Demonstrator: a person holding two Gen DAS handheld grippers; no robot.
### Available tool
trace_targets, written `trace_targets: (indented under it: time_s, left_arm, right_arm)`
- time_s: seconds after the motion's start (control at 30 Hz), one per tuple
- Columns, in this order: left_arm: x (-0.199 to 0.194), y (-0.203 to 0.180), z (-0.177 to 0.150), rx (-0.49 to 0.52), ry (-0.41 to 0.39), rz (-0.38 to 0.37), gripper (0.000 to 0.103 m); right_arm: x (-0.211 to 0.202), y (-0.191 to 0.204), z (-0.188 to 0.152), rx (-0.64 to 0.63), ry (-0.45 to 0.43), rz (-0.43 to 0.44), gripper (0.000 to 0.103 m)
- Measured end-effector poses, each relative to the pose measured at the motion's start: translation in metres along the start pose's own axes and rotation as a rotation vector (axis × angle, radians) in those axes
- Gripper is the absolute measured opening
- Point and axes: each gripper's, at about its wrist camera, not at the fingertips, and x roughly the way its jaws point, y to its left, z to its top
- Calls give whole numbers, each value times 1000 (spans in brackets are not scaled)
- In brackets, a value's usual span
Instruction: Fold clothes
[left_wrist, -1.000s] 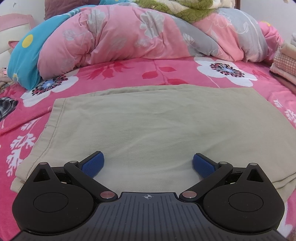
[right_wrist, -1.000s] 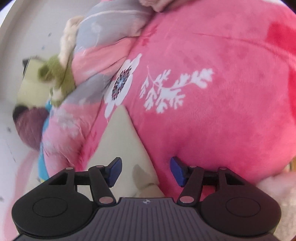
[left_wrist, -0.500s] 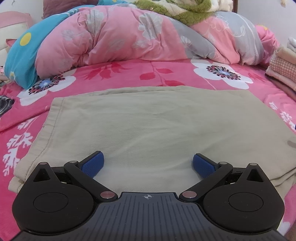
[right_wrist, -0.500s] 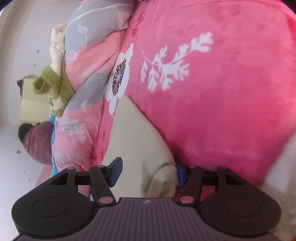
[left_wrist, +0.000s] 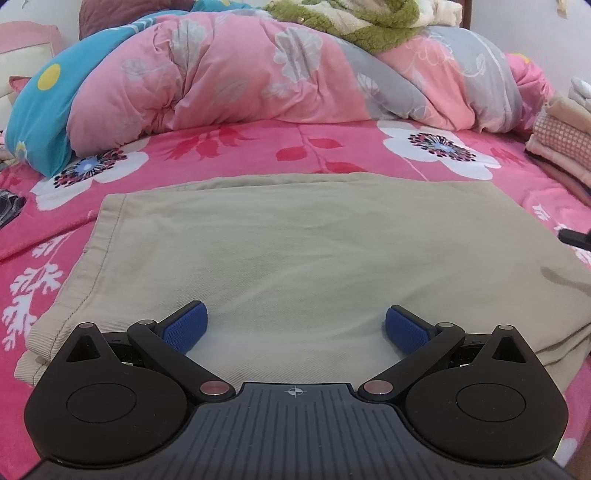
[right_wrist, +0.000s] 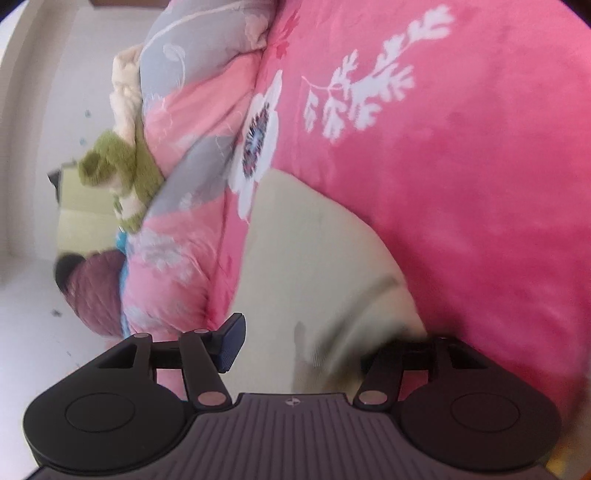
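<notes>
One beige garment (left_wrist: 295, 251), folded flat, lies on the pink flowered blanket (left_wrist: 229, 144) with its long axis running left to right across the left wrist view, its stitched hem at the left end. The left gripper (left_wrist: 295, 328) hangs over its near edge with both blue pads wide apart and nothing between them. The right gripper (right_wrist: 314, 350) is also spread; a blurred corner of the garment sits between its fingers and hides the right pad, so a grip cannot be confirmed.

A rolled quilt (left_wrist: 258, 74) lies on the pink flowered bedsheet (left_wrist: 314, 144), folded towels (left_wrist: 561, 136) beside.
</notes>
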Motion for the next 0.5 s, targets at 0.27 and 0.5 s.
trace_targets:
  time_s: [0.27,0.5]
  left_arm:
    - [0,-4,0,35,4,15,103]
    - [-13,-9,11,95,-26,34,103]
  right_arm:
    - [15,-4,2,-31,-10,31,46]
    - [28,-7,4,-60,-18,59,14]
